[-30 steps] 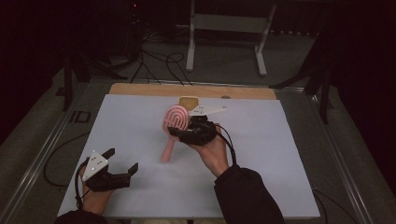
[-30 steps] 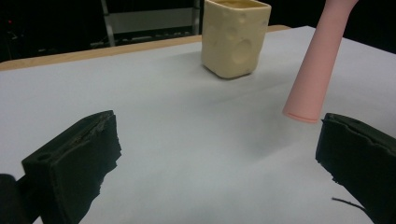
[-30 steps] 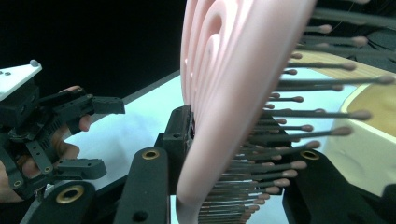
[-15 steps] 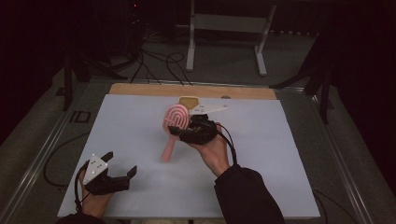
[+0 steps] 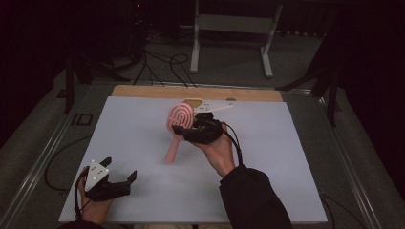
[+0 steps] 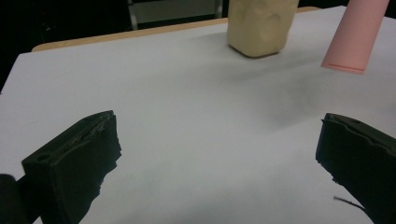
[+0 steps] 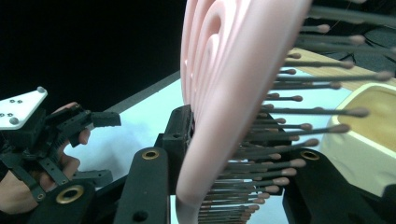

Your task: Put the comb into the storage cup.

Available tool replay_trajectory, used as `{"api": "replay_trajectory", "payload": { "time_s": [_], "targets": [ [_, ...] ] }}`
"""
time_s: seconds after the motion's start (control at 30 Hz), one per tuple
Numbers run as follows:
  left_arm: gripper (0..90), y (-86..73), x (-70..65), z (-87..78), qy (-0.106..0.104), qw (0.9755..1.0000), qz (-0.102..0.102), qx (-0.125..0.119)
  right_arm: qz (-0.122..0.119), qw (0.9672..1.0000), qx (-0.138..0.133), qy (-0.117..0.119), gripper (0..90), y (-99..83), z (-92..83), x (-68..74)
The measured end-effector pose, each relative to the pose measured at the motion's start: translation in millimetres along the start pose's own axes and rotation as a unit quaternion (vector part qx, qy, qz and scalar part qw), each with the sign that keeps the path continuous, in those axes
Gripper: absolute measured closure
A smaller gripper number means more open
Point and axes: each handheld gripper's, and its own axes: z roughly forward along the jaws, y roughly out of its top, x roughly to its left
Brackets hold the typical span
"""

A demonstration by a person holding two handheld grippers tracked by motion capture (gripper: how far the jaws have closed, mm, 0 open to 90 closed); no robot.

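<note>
Left claw (image 5: 119,179) has drifted down and toward the lower-left corner of the high view over the last second. It now sits near the front edge of the white sheet (image 5: 296,157), jaws spread wide with nothing between them. In the left gripper view both jaws stand apart over bare sheet.

Right claw (image 5: 184,129) hasn't moved, mid-frame in the high view. It's pinching the pink hairbrush (image 5: 180,119) at the head. The handle hangs down-left with its tip at or just above the sheet; can't tell if it touches. In the right gripper view the brush head (image 7: 233,93) sits between the jaws, bristles pointing to the right of the frame.

My read: the left hand is backing out of the way and the right is doing the work alone. The brush looks headed for the cream container (image 5: 192,101) just behind it, at top centre of the sheet. That container shows at the top of the left gripper view (image 6: 259,25), with the handle end (image 6: 355,35) to its right. It's at the right edge of the right gripper view (image 7: 369,140) too, open top visible. Not placed yet.

Surface: the white sheet covers a wooden counter (image 5: 143,90), with a bare strip at the far edge. Grey floor beyond, loose cables (image 5: 162,62) upper left, white stand legs (image 5: 229,28) top centre. The room is dark otherwise.
</note>
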Motion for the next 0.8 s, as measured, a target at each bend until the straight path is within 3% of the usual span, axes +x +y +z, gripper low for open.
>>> {"api": "replay_trajectory", "payload": {
  "time_s": [0.8],
  "targets": [
    [0.0, -1.5, 0.7, 3.8, 0.005, 0.9999, -0.016, -0.005, -0.011, 0.9999, -0.001, -0.006, 63.7, 24.4, -0.3, -6.1]
  ]
}}
